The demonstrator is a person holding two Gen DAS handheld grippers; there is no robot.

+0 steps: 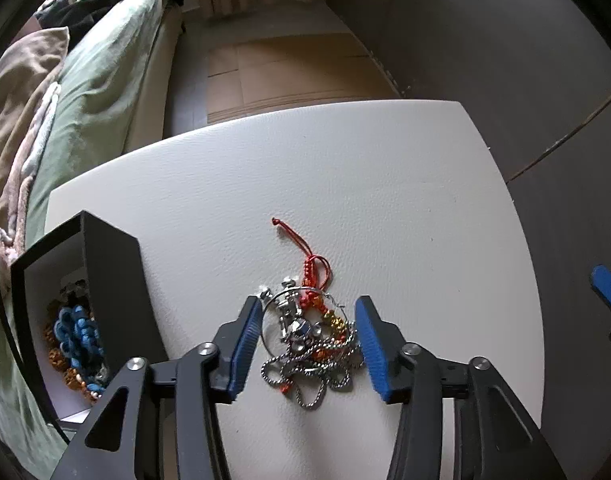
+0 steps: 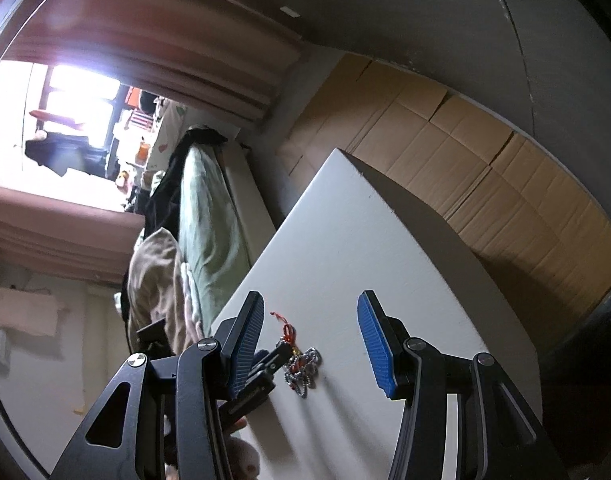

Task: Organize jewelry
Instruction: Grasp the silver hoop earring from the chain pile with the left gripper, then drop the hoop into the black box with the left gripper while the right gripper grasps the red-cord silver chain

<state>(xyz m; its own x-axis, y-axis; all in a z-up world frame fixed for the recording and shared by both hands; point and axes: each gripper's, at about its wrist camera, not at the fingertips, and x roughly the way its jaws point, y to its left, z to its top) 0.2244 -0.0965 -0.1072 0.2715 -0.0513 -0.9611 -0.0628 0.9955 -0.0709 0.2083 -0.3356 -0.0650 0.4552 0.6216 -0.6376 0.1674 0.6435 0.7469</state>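
Observation:
A tangle of jewelry (image 1: 311, 340) lies on the white table (image 1: 405, 200): silver ball chains, a thin silver hoop, metal charms and a red knotted cord with orange beads. My left gripper (image 1: 309, 340) is open, its blue pads either side of the tangle, low over the table. A black box (image 1: 109, 280) at the left holds blue and orange beaded pieces (image 1: 77, 340). My right gripper (image 2: 309, 344) is open and empty, tilted, higher above the table. The same tangle (image 2: 301, 364) shows small in the right wrist view, with the left gripper beside it.
A bed with green and tan bedding (image 1: 77, 92) runs along the table's left side. Flattened cardboard (image 1: 289, 68) lies on the floor beyond the table. A dark wall (image 1: 505, 40) stands to the right. A bright window with curtains (image 2: 65, 120) shows in the right wrist view.

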